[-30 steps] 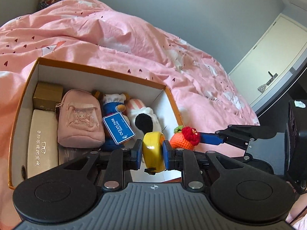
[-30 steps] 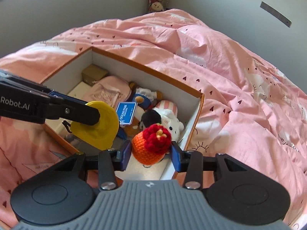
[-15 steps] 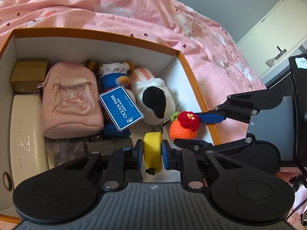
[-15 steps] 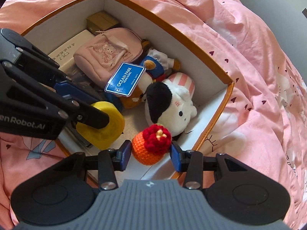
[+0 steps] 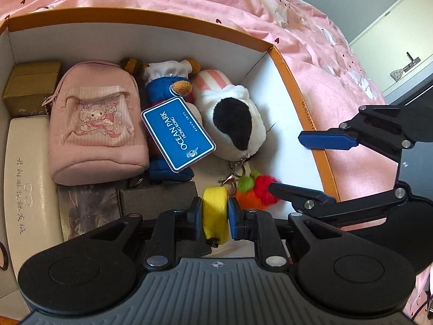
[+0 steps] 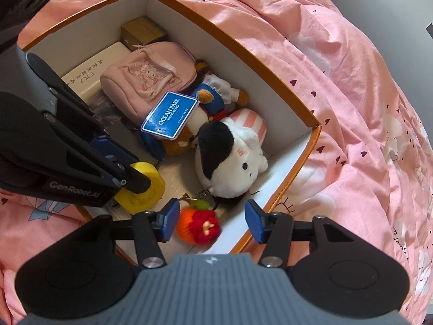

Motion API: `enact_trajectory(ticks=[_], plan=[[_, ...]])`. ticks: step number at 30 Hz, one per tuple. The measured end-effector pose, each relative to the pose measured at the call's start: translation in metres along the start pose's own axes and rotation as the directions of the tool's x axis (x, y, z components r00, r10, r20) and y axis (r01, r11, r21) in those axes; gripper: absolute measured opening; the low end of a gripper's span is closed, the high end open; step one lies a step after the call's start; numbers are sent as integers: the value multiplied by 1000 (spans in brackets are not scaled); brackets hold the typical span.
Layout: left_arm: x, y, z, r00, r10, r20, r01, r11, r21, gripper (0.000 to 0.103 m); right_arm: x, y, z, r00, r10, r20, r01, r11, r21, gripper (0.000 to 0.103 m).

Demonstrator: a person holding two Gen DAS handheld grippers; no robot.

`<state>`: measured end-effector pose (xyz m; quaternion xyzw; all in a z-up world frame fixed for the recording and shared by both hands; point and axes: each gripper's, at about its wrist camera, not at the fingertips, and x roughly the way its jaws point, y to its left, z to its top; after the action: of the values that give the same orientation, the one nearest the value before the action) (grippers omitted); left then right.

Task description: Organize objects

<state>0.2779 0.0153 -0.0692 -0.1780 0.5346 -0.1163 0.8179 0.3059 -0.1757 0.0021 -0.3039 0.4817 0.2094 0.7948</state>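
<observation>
Left wrist view: the left claw (image 5: 215,214) is clamped narrow on a yellow tape measure (image 5: 215,211), held on edge low inside the orange-rimmed box (image 5: 293,81) that sits on the pink bed cover (image 5: 311,40). Just to its right lies the crocheted orange-and-red fruit charm (image 5: 254,192), resting on the box floor beside a metal key ring. The right claw (image 5: 295,162) reaches in from the right, one blue pad above the box's right wall, the other finger touching the charm. Further in the box lie a pink mini backpack (image 5: 97,124), a plush toy with a blue "OCEAN PARK" tag (image 5: 178,135), a black-and-white plush (image 5: 232,127), a gold box (image 5: 29,86) and a cream case (image 5: 27,178).

Right wrist view: the right claw (image 6: 212,223) stands wide, its jaws having just been opening; the charm (image 6: 199,224) lies between them on the box floor, touching the left pad but clear of the right one. The left claw (image 6: 140,181) grips the tape measure (image 6: 146,189) just left of it.
</observation>
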Motion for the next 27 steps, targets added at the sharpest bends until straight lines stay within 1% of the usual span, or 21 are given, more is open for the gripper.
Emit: enact_trajectory(ticks=[7,8,12,14,15,17,21,24,27], plan=[[7,-2,-1,999,17,-29,-17,1000,-8,22,-7,6,-5,1000,-25,14,25,1000,-18,57],[7,-1,-2,999,19,-30,-19,1000,-10,24,-8,6,-6,999,-27,17,27,999,-22,57],[6,-2,0,999,33,-26,-33,999,-4,25,-11,8,-9,999,-31,25,31,999,-23,57],[3,-2,0,999,37,-16,-37,999,-5,30,-12,9,-10,999,-34,27,35,999,-23,57],[0,-2,0,999,40,-10,-40,999,-6,35,-12,11,-11,999,-36,28,37,999,-23,58],[-4,-4,-1,999,51,9,-51,999,1,38,-14,11,-11,999,-38,30,39,999,-21,58],[-21,-6,-4,994,84,68,-85,996,12,49,-20,13,-14,998,-50,38,51,999,-15,62],[-35,-11,-6,984,114,134,-115,993,4,55,-26,14,-16,997,-63,45,63,998,-4,62],[-51,-14,-9,974,124,189,-125,992,-9,57,-33,15,-19,996,-73,54,72,997,15,62]])
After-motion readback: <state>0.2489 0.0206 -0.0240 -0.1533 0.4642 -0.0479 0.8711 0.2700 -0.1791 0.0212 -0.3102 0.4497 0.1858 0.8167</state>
